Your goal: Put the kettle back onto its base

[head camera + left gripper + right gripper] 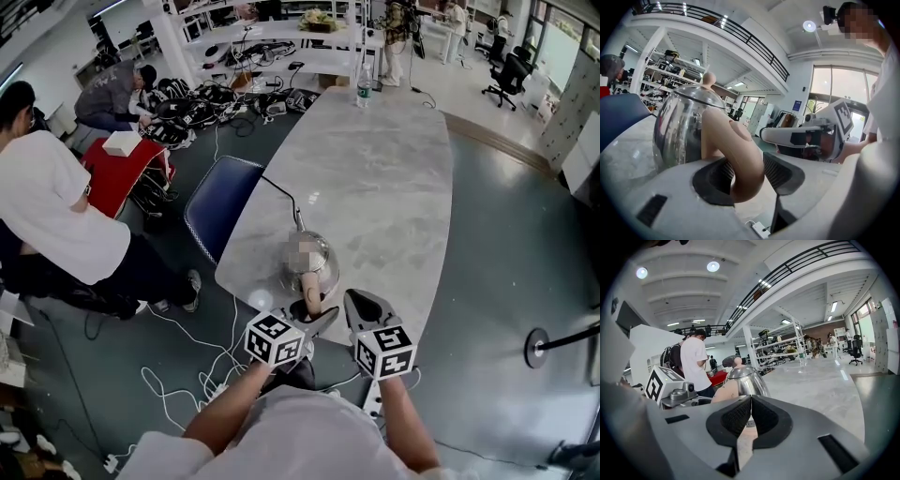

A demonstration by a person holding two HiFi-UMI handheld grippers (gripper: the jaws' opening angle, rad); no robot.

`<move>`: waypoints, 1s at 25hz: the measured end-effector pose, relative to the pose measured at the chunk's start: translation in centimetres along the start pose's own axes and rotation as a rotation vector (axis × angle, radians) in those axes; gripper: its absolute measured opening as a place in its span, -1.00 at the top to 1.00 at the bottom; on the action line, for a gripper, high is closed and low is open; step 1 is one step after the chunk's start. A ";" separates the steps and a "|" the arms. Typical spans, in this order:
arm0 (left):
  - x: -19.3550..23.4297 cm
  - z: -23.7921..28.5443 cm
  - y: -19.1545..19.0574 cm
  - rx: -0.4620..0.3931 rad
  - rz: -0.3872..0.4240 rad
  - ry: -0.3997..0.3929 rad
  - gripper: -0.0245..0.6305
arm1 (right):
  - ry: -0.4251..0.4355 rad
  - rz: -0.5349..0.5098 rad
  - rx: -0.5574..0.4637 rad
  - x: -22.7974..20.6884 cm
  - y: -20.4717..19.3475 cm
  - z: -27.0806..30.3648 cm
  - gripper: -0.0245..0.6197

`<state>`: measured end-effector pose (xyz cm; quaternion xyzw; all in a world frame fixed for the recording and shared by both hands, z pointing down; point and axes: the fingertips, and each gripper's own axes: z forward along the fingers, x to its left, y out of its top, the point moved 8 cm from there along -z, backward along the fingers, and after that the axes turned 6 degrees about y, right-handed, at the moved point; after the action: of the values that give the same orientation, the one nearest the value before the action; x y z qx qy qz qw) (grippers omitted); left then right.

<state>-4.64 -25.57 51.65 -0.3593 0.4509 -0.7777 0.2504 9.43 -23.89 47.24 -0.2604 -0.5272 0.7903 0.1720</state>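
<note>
A shiny steel kettle [309, 255] with a beige handle [308, 292] stands upright on the grey marble table [394, 187], near its front edge. A black cord [279, 193] runs away from its foot, and the base is hidden beneath it. My left gripper [315, 317] reaches around the handle [740, 154]. The handle lies between the wide-set pads, with no clear squeeze showing. In the left gripper view the kettle's body [679, 126] fills the left. My right gripper [356, 302] hovers just right of the kettle [745, 380], its pads [740, 417] meeting with nothing between them.
A water bottle [364, 86] stands at the table's far end. A blue chair [225, 202] sits against the table's left edge. A person in a white shirt [47, 206] sits at the left. White cables [187, 366] trail over the floor below the front edge.
</note>
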 end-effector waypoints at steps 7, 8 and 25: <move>0.3 -1.5 -0.3 0.004 -0.037 0.049 0.32 | 0.027 -0.006 0.003 1.3 -0.3 0.1 0.91; 0.3 -1.8 -0.4 0.002 -0.045 0.054 0.32 | 0.031 -0.008 0.003 1.5 -0.3 0.0 0.91; -0.9 -7.0 -0.6 -0.055 -0.065 0.159 0.32 | 0.081 -0.031 0.001 5.3 -1.2 -1.2 0.91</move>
<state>-9.62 -20.97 49.57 -0.3174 0.4786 -0.7990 0.1786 5.91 -19.64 46.75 -0.2839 -0.5232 0.7768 0.2056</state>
